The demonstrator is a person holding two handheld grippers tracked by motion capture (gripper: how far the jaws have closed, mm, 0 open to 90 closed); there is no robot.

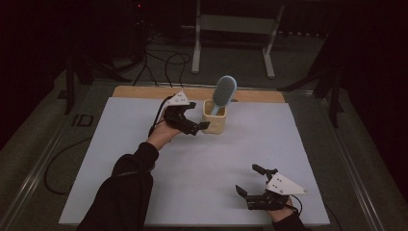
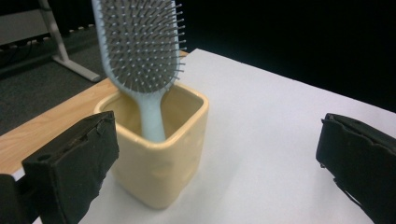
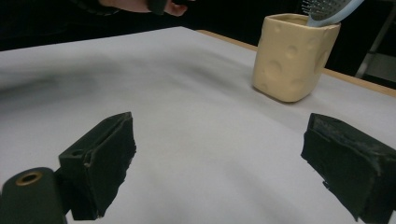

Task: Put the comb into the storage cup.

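Where dark floor rings it, white table (image 1: 192,163) bears yellow cup (image 1: 215,119)

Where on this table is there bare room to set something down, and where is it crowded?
The white mat is bare across its middle, between the left gripper and the right gripper, and along its right side past the yellow cup. It is crowded at the far edge, where the left gripper sits close beside the cup holding the hairbrush.

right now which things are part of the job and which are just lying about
In the job:
- hairbrush, handle down in the cup
- yellow cup
- left tongs, open beside the cup

Lying about:
- right tongs, open, apart near the front edge
- metal stand behind the table
- floor cables
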